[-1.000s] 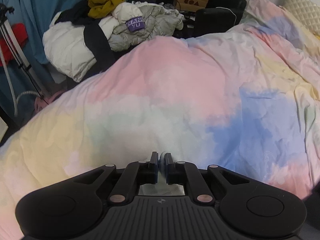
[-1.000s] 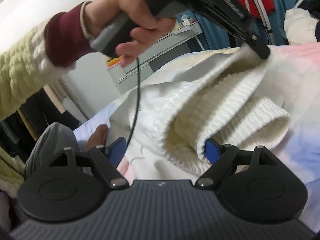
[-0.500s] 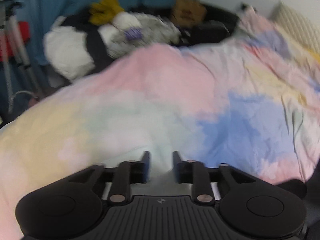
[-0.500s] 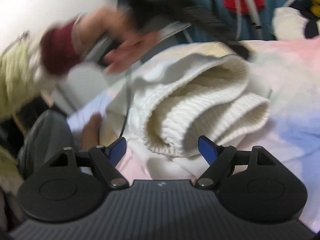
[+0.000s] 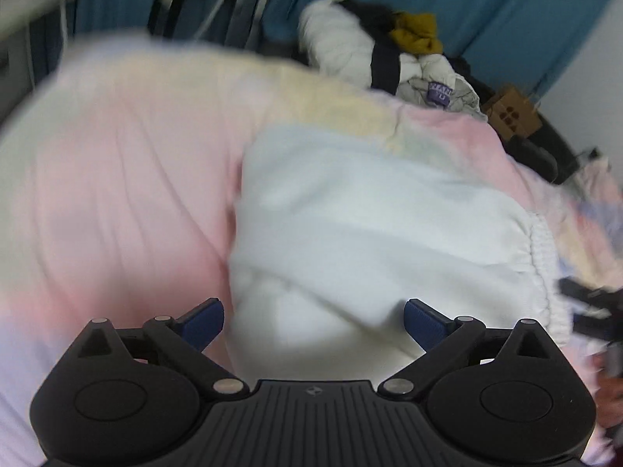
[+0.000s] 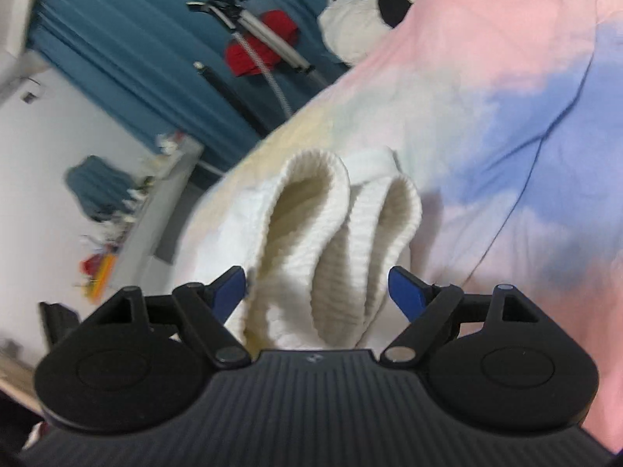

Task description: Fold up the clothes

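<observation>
A white sweatshirt [image 5: 370, 233] lies folded on the pastel bed cover [image 5: 117, 202]. Its ribbed hem runs down the right side in the left wrist view. My left gripper [image 5: 313, 321] is open just above the garment, blue pads wide apart, holding nothing. In the right wrist view the sweatshirt's ribbed cuffs [image 6: 335, 233] stand in two loops between the open fingers of my right gripper [image 6: 317, 286]. The pads do not press the cloth. The other gripper shows blurred at the right edge of the left wrist view [image 5: 595, 307].
A heap of clothes [image 5: 393, 54] lies at the far side of the bed, with a brown paper bag [image 5: 514, 113] beside it. A teal curtain [image 6: 136, 50], a tripod [image 6: 264, 39] and a white shelf [image 6: 155, 210] stand beyond the bed edge.
My left gripper opened, let go of the sweatshirt and swung left over the folded garment. The raised fold has dropped flat. My right gripper stays open at the cuffs.
</observation>
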A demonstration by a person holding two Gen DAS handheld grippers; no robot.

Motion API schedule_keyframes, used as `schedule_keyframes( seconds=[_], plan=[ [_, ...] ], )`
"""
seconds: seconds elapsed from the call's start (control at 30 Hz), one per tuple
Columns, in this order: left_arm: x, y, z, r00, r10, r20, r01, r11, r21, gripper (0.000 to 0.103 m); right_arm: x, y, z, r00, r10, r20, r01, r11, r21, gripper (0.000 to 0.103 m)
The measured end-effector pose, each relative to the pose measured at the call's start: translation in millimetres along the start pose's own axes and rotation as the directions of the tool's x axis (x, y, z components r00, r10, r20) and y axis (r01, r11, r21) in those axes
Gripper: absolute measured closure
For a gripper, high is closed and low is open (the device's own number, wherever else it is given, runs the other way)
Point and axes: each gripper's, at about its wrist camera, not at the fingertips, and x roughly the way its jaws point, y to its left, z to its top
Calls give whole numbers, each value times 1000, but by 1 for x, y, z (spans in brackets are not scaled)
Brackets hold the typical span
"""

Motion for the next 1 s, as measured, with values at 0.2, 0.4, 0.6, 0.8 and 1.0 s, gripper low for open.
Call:
schedule_keyframes(
  seconds=[0.2, 0.4, 0.6, 0.8, 1.0],
  plan=[
    [17, -4, -5, 1000, 4, -10, -4, 999, 41, 0, 30, -20, -11, 999, -44, 15, 43, 995, 88, 8],
    [35, 15, -4, 996, -63, -56, 60, 997, -53, 0, 51, -13, -7, 993, 119, -15, -118, 991, 65, 5],
    [41, 22, -7, 995, -74, -60, 70, 996, -61, 0, 38, 15, -2, 969, 243, 44, -241, 969, -49, 5],
    [48, 10, -14, 999, -43, -31, 44, 999, 26, 3, 59, 10, -6, 998, 70, 3, -70, 997, -24, 14],
    [27, -5, -23, 998, -13, 64, 10, 999, 45, 50, 57, 14, -7, 1000, -24, 11, 24, 1000, -18, 46]
  ],
)
